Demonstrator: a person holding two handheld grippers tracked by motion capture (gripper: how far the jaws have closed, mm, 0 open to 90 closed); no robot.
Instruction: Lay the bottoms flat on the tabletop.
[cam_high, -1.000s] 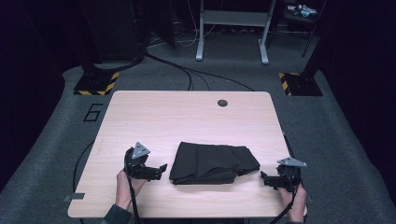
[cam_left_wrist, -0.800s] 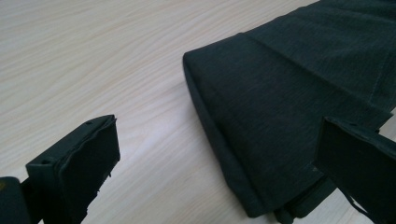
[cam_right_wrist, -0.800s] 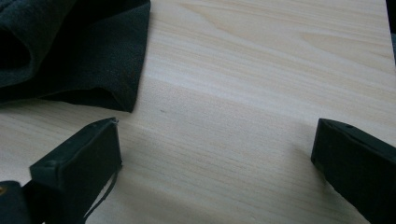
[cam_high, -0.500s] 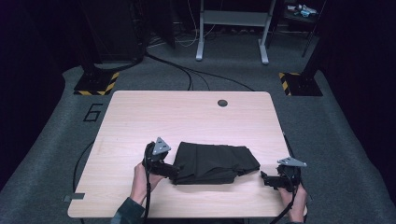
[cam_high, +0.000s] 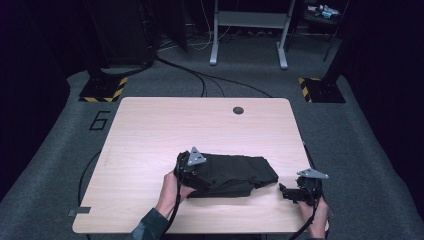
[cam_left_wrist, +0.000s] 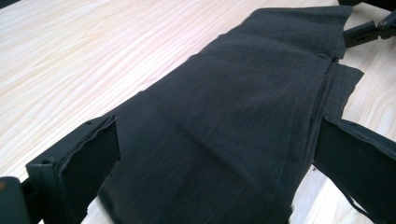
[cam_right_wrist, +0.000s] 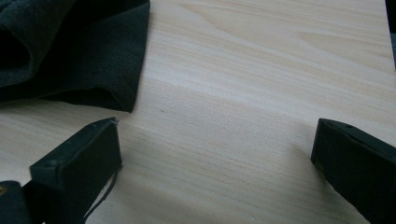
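Both tongs gape: left tongs (cam_high: 186, 170) straddle the folded dark cloth (cam_high: 230, 172) (ungripped), right tongs (cam_high: 286, 191) over bare surface (cam_high: 165, 125).

We see a dark charcoal folded cloth (cam_high: 232, 172) with a fine plain weave on the pale wood-grain counter (cam_high: 150, 130). Both claws, left claw (cam_high: 187, 175) and right claw (cam_high: 286, 191), are matte black, each topped by a grey three-cornered plate.

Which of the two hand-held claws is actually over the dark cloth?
The left gripper: its open jaws straddle the folded dark cloth at its left end. The right gripper sits open over bare table, just off the cloth's right corner.
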